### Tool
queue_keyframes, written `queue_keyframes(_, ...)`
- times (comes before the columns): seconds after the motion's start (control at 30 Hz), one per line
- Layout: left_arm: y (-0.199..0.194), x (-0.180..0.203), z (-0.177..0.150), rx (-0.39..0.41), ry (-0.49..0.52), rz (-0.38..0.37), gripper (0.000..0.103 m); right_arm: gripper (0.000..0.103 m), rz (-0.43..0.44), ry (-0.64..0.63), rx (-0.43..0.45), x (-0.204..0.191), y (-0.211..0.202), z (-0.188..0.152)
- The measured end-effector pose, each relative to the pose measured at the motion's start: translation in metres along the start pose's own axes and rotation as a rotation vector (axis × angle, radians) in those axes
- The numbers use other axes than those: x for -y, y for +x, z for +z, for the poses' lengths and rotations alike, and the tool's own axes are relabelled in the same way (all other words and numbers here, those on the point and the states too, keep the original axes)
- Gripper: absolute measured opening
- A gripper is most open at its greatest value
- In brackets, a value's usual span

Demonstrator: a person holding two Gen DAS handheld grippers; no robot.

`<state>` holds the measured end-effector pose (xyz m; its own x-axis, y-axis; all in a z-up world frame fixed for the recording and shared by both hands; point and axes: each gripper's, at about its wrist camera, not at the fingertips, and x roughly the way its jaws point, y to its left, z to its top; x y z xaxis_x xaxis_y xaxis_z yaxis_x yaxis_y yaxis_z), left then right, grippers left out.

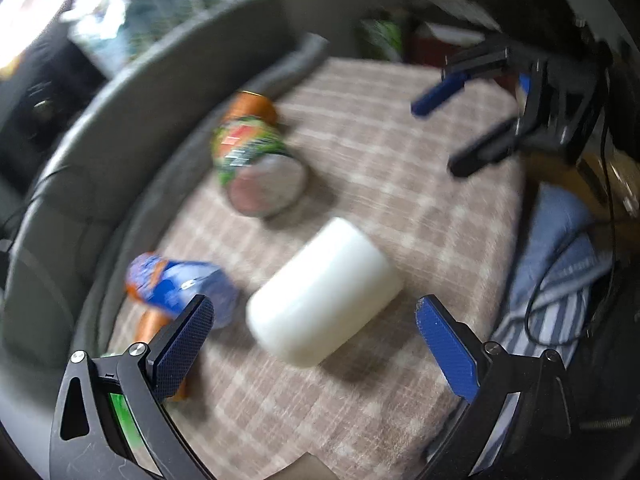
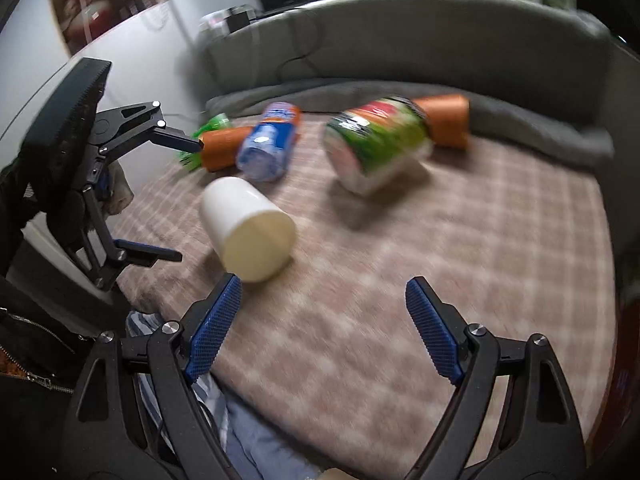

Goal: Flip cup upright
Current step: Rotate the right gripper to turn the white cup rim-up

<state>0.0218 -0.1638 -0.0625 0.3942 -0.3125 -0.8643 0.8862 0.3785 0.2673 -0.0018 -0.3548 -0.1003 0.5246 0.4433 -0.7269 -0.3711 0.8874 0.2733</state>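
A: Where is the white cup?

B: On its side on the checked cloth, between the left hand-held gripper's spread, empty fingers; a green-labelled can and a blue bottle lie near.

A: And the right hand-held gripper?

B: Released too; the cup lies just beyond its left finger.

Can and bottle labels apparently too blurred; nothing legible.
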Motion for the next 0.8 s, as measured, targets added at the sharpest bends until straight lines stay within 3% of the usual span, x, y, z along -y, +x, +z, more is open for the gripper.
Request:
queue_keyframes(0.27, 0.033, 0.022, 0.016, -0.165, 0.251, 0.004, 0.101, 0.087, 0.008, 0.088, 0.044, 0.022, -0.018, -0.011)
queue_keyframes(0.43, 0.046, 0.036, 0.015, -0.207, 0.345, 0.015, 0.101, 0.087, 0.02, 0.085, 0.039, 0.021, -0.013, -0.009)
queue_keyframes(0.63, 0.058, 0.038, 0.014, -0.228, 0.384, 0.025, 0.1, 0.087, 0.024, 0.09, 0.032, 0.021, -0.009, -0.008)
queue_keyframes(0.8, 0.067, 0.033, 0.017, -0.231, 0.366, 0.007, 0.086, 0.087, 0.013, 0.091, 0.028, 0.02, -0.007, -0.007)
